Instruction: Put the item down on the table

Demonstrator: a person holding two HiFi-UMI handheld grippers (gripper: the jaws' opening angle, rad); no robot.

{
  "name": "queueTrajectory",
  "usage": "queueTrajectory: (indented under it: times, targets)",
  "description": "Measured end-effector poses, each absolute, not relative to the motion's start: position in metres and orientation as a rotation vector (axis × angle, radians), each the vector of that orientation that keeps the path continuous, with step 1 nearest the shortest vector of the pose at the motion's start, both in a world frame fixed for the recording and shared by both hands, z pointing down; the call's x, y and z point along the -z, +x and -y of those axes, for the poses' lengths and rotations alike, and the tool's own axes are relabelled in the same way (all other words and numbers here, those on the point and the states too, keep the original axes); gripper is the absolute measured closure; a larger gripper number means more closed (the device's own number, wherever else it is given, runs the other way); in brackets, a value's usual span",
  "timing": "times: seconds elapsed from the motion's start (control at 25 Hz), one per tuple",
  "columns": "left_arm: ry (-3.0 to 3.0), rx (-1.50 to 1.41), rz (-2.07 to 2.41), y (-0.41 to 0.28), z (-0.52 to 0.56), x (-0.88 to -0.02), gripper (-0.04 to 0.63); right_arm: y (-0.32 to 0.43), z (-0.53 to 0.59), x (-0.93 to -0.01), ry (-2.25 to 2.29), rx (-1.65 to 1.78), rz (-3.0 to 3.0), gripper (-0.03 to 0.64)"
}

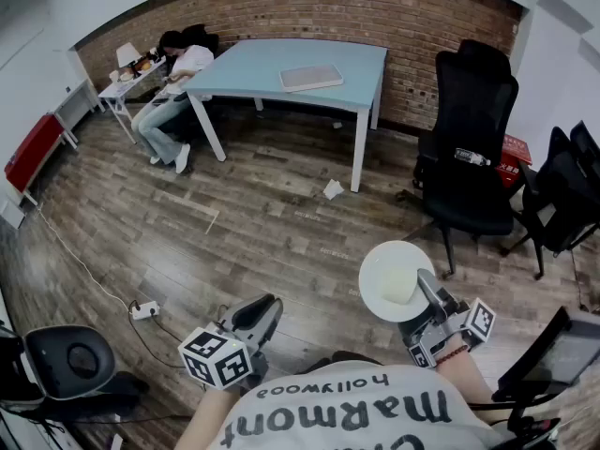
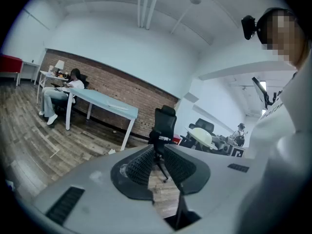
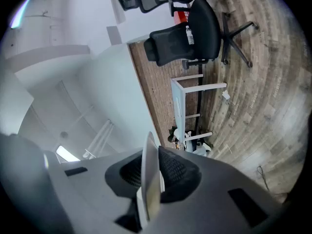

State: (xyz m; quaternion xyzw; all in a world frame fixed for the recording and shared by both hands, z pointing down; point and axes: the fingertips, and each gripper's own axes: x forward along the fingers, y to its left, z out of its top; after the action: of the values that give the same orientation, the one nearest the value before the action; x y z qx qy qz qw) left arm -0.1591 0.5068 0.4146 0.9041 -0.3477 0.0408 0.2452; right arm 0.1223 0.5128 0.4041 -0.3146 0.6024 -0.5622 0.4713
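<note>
Right tongs [image 1: 419, 287], head view: clenched on the rim of the round white plate [image 1: 392, 279]. The plate is in the air over the wood-plank floor, close to the person's body. Left tongs [image 1: 261, 315] sit off to its left, empty. The pale blue desk with white legs [image 1: 244, 71] is well ahead of both tongs, across the floor. A flat grey slab [image 1: 311, 78] lies on it. A black office chair [image 1: 473, 148] stands ahead-right of the right tongs.

Left gripper view: left tongs [image 2: 158, 151] are released, jaws slightly apart, only floor and chair showing through the gap.

Right gripper view: right tongs [image 3: 152, 162] pinch the plate [image 3: 148, 179], seen edge-on between the pads. The desk [image 3: 178, 101] is far beyond the tips.

Step, as I read it: carry phase, placing not begun. Next move needs closing in on the desk, levelling the plate over a bare patch, lowering to contact, then releasing. The rim-only pinch could let the plate pivot.
</note>
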Motion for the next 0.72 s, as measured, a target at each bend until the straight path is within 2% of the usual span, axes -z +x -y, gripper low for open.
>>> queueTrajectory:
  times: [0.72]
  targets:
    - [2.469,-0.096,0.944,-0.164,-0.499,-0.417,0.529,0.132,-0.509,-0.415,-0.774,1.376,-1.383,0.572]
